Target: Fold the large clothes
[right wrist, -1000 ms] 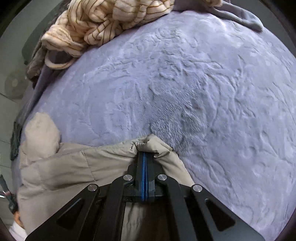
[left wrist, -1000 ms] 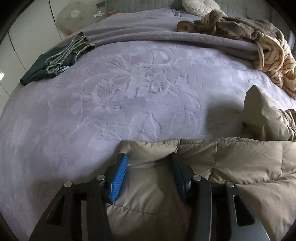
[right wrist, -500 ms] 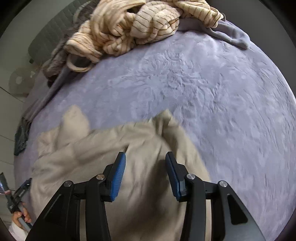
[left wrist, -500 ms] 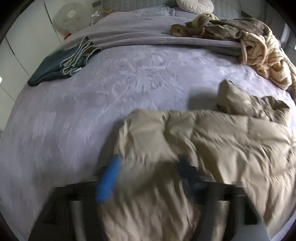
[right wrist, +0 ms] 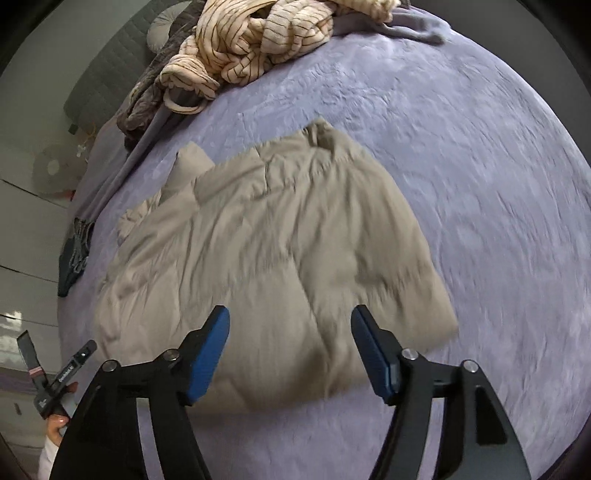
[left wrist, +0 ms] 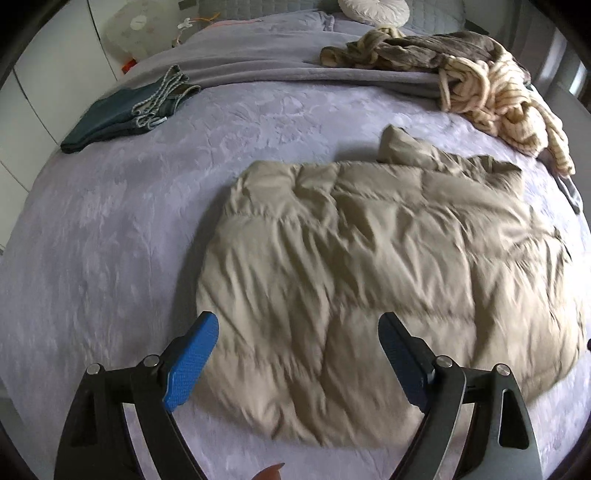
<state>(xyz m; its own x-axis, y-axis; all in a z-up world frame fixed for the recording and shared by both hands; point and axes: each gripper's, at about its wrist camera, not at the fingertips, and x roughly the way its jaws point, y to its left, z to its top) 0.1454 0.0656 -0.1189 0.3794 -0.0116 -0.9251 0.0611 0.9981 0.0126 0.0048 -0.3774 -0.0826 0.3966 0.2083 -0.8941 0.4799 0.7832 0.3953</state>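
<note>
A beige quilted puffer jacket (left wrist: 376, 266) lies folded flat on the lavender bedspread (left wrist: 110, 229); the right wrist view shows it too, jacket (right wrist: 280, 251). My left gripper (left wrist: 297, 328) hovers above its near edge, open, blue pads wide apart and nothing between them. My right gripper (right wrist: 290, 325) hangs above the jacket's near right part; its jaws are still opening and hold nothing. One sleeve end (left wrist: 397, 144) sticks up at the jacket's far edge.
A folded dark green garment (left wrist: 122, 110) lies at the far left of the bed. A cream striped knit heap (left wrist: 506, 99) and a brown throw (left wrist: 417, 51) sit at the far right. A round cushion (left wrist: 373, 9) rests by the headboard. A hand holding the other gripper (right wrist: 55, 387) shows at lower left.
Both grippers let go of the jacket's far edge, opened and pulled back and up. The jacket now lies folded on the bed, seen from farther away.
</note>
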